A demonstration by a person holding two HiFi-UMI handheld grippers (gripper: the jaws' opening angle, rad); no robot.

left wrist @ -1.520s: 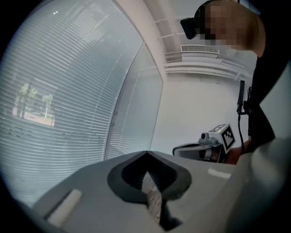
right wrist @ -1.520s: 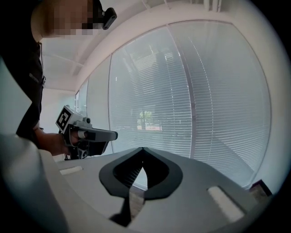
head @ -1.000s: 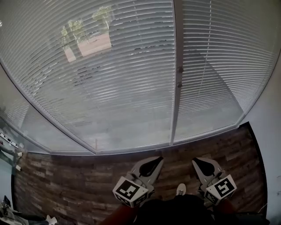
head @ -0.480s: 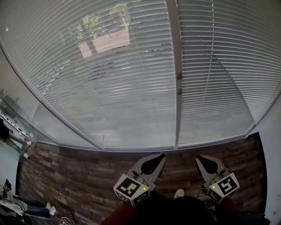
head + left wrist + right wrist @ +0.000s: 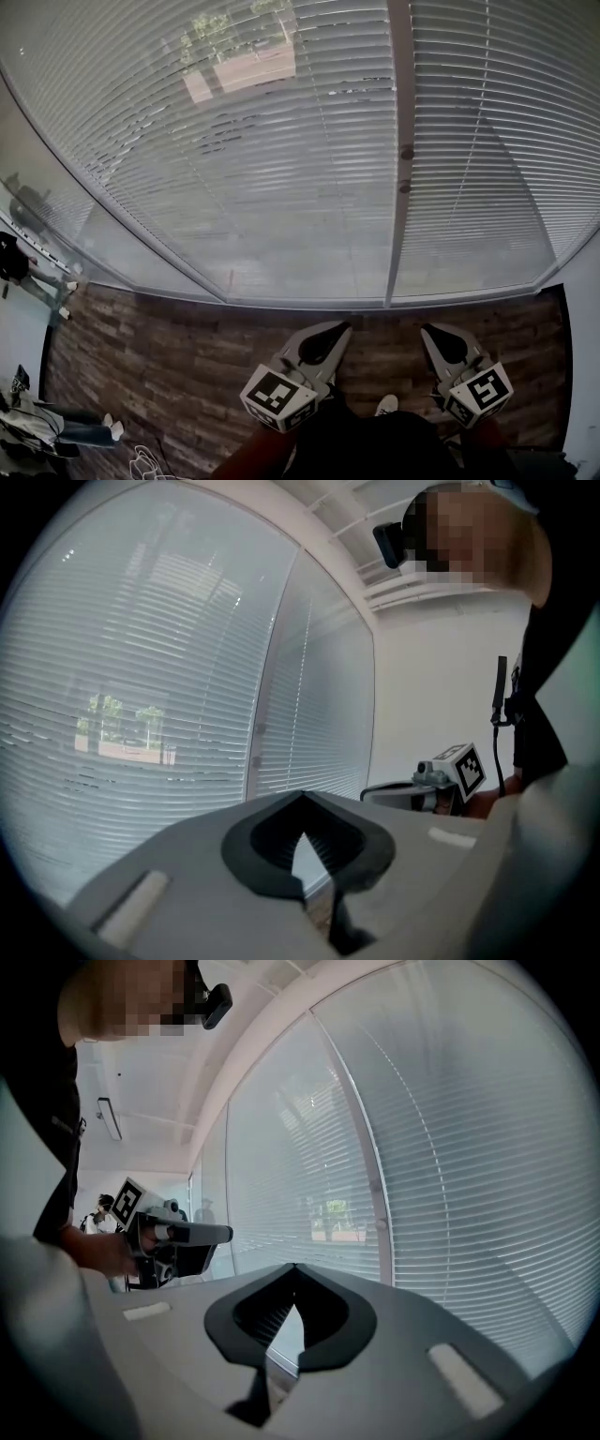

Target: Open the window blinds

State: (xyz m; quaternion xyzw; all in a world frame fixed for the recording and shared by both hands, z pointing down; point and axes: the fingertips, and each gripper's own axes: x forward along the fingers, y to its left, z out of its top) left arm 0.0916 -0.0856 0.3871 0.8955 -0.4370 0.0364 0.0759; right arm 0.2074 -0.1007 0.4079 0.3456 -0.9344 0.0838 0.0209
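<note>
White slatted blinds point(image 5: 281, 169) cover the big windows ahead, with their slats nearly flat. A pale vertical mullion point(image 5: 397, 225) with two small knobs point(image 5: 406, 153) splits them. My left gripper point(image 5: 339, 327) and right gripper point(image 5: 427, 328) are held low over the floor, pointing at the window's base and well short of the blinds. Each is shut with nothing in it. The left gripper view shows its jaws point(image 5: 302, 797) meeting in front of the blinds point(image 5: 141, 714). The right gripper view shows the same point(image 5: 294, 1267), with the blinds point(image 5: 450, 1166) beyond.
Wood-patterned floor point(image 5: 169, 356) runs up to the window sill. My shoe point(image 5: 385, 405) shows between the grippers. A white wall point(image 5: 586, 356) closes the right side. At far left, a person point(image 5: 19, 262) stands behind a glass partition, and cables point(image 5: 150, 461) lie on the floor.
The head view has shifted. The mullion and the bright patch outside now sit further right, and more of the left side shows. Both grippers keep their shut pose low in the frame.
</note>
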